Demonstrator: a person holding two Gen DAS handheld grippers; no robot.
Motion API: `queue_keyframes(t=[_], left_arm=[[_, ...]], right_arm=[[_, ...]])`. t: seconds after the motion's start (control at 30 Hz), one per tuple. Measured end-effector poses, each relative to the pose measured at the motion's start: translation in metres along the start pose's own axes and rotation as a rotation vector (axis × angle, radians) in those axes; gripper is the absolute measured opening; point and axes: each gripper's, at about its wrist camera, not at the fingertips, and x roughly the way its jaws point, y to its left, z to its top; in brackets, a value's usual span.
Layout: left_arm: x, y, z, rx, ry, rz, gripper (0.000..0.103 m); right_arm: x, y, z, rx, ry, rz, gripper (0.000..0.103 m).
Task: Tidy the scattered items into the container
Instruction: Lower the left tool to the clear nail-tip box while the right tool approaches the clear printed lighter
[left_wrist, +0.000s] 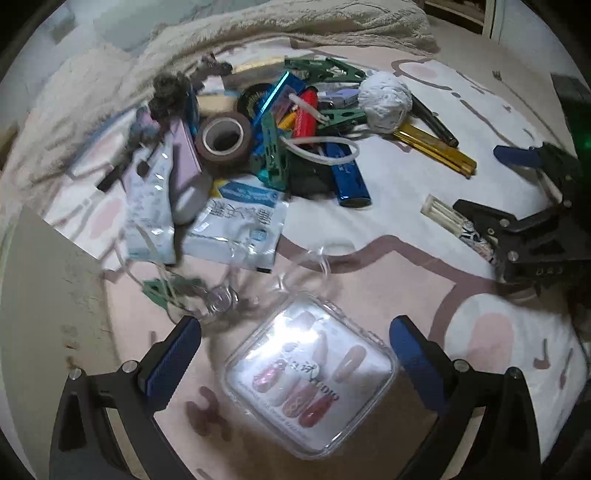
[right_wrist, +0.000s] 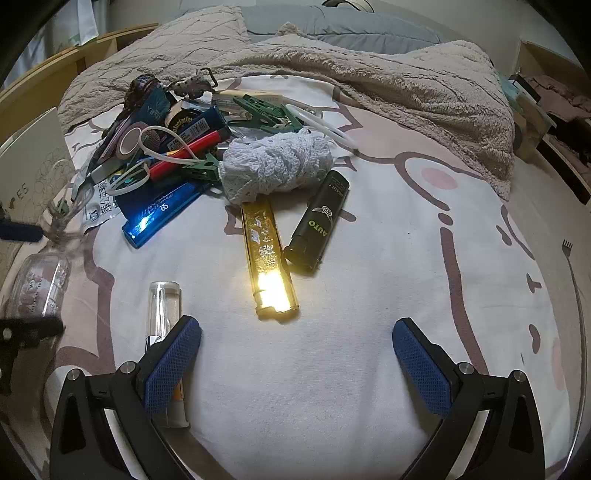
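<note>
My left gripper (left_wrist: 295, 343) is open, its blue pads either side of a clear box of press-on nails (left_wrist: 310, 376) that lies on the bedsheet. Beyond it is the pile: brown tape roll (left_wrist: 223, 138), mask packets (left_wrist: 236, 225), blue box (left_wrist: 349, 173), white lace roll (left_wrist: 384, 99). My right gripper (right_wrist: 295, 343) is open over bare sheet. A clear tube (right_wrist: 162, 314) lies along its left finger, partly under it. Ahead lie a gold flat case (right_wrist: 267, 254) and a black lighter (right_wrist: 319, 221). The right gripper (left_wrist: 491, 184) also shows in the left wrist view.
A pale box wall (right_wrist: 29, 166) stands at the left of the pile. A beige fleece blanket (right_wrist: 369, 81) is bunched behind the items. Green clips (right_wrist: 266, 110) and white cable ties (right_wrist: 332, 129) are tangled in the pile. The nail box (right_wrist: 40, 284) lies at the left edge.
</note>
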Motion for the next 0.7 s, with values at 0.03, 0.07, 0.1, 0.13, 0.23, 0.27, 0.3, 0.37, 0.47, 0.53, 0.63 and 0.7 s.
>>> queue_keyframes(t=[0.03,0.07,0.1,0.13,0.23,0.27,0.3,0.37,0.47,0.53,0.63,0.7], left_arm=[[0.002,0.000,-0.001,-0.005,0.013,-0.037,0.103],[0.003,-0.001,-0.004,-0.013,0.022,-0.066,0.103],[0.004,-0.001,-0.006,-0.018,0.026,-0.083,0.103],[0.004,-0.002,-0.008,-0.018,0.030,-0.095,0.103],[0.002,-0.006,-0.013,-0.010,0.044,-0.122,0.103],[0.001,-0.007,-0.015,-0.014,0.047,-0.137,0.103],[0.000,-0.008,-0.016,-0.019,0.050,-0.150,0.103],[-0.002,-0.011,-0.019,-0.023,0.053,-0.171,0.103],[-0.004,-0.019,-0.024,-0.002,0.051,-0.166,0.103],[-0.003,-0.024,-0.028,0.007,0.044,-0.148,0.103],[0.000,-0.024,-0.030,-0.045,0.042,-0.148,0.103],[0.001,-0.023,-0.030,-0.077,0.039,-0.150,0.103]], right_arm=[[0.000,0.000,0.000,0.001,0.000,0.001,0.103],[0.000,0.000,0.000,0.001,0.001,0.002,0.103],[0.000,0.000,0.000,0.002,0.002,0.003,0.103],[0.000,0.000,0.000,0.002,0.003,0.004,0.103],[0.000,-0.001,0.000,0.006,0.004,0.008,0.103],[0.000,-0.002,0.000,0.007,0.004,0.009,0.103],[0.001,-0.002,0.000,0.007,0.005,0.009,0.103],[0.001,-0.002,0.000,0.009,0.006,0.009,0.103],[0.002,-0.004,0.001,0.021,0.026,0.017,0.103],[0.001,-0.004,0.003,0.020,0.059,0.018,0.103],[-0.002,-0.008,0.007,0.013,0.130,0.044,0.103],[-0.005,-0.015,0.005,0.055,0.142,0.055,0.103]])
